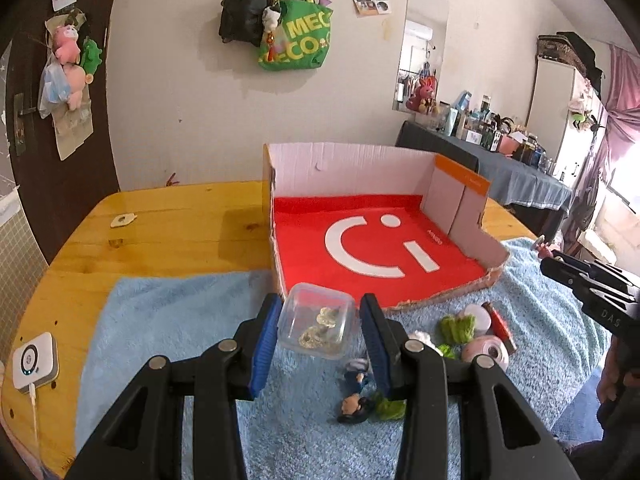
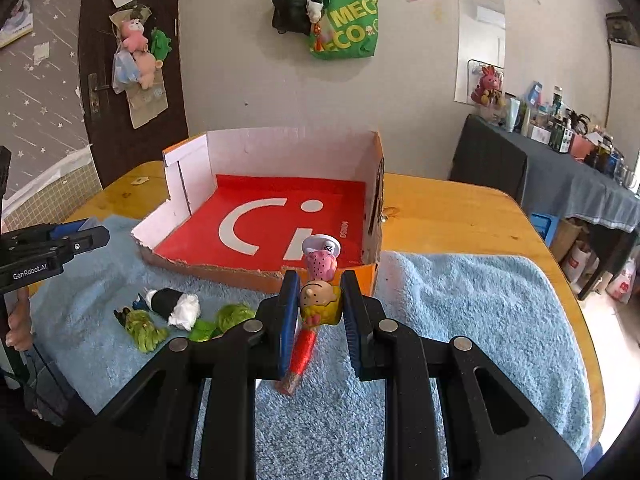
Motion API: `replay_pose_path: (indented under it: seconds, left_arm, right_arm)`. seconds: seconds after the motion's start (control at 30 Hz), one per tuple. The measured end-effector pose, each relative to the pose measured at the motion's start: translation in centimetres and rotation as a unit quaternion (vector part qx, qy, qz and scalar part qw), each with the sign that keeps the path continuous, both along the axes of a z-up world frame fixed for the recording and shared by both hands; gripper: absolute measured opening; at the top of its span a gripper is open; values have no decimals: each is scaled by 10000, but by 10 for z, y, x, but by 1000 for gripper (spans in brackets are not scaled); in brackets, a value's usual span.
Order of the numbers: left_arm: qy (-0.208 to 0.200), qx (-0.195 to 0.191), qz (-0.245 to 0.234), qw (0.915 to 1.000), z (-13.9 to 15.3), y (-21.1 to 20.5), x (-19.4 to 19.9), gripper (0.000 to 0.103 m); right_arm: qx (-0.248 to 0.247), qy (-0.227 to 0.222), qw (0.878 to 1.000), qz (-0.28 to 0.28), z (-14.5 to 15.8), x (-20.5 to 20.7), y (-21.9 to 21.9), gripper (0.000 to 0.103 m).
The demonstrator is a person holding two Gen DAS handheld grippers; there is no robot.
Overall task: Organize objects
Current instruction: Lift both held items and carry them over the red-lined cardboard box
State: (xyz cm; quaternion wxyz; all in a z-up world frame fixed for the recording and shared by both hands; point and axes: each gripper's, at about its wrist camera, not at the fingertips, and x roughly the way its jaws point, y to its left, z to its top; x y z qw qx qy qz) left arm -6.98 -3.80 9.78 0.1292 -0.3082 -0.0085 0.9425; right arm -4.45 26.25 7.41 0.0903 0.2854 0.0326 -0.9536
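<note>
Blue pads of the left gripper (image 1: 318,330) clamp a clear plastic container (image 1: 316,321) with pale trinkets inside, held above the blue towel (image 1: 160,320) just before the torn front edge of the red-floored cardboard box (image 1: 372,240). The right gripper (image 2: 320,306) squeezes a bald-headed cartoon figurine (image 2: 320,300) near the box's front right corner, over a red tube (image 2: 300,354). Green yarn bundles (image 2: 146,330) and a black-and-white roll (image 2: 174,306) lie on the towel covering the bench (image 2: 460,216).
</note>
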Motion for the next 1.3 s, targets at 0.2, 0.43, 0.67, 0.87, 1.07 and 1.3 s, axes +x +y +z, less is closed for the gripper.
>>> replay_pose_path:
  seconds: [0.2,0.43,0.67,0.87,1.07,1.3]
  left_arm:
    - [112,10,-33,9999,13,4,-10,43]
    - [-10,0,-167,9999,18,16,-39,43]
    - [-422,-245,-303,9983,6,30,-78,43]
    - [-917,-558,-338,9936,-22,37,-111,43]
    - [-1151,-813,-464,9889,-38,44,-123,43]
    - [-1288,-1186,-624,9826,-48,53,-129,43]
  right_arm:
    - [23,59,9999,99,12,-12,-3,20]
    - [167,55,9996,223,20,-44,-7,20]
    - [300,-541,9965,570,8,-91,-15,20]
    - [516,-1282,9879,705,-16,-133,-15,20]
    - [671,-1894,9757,870,-35,-151,-18,20]
    - [889,-2224,9660,976,-42,-157,-21,20]
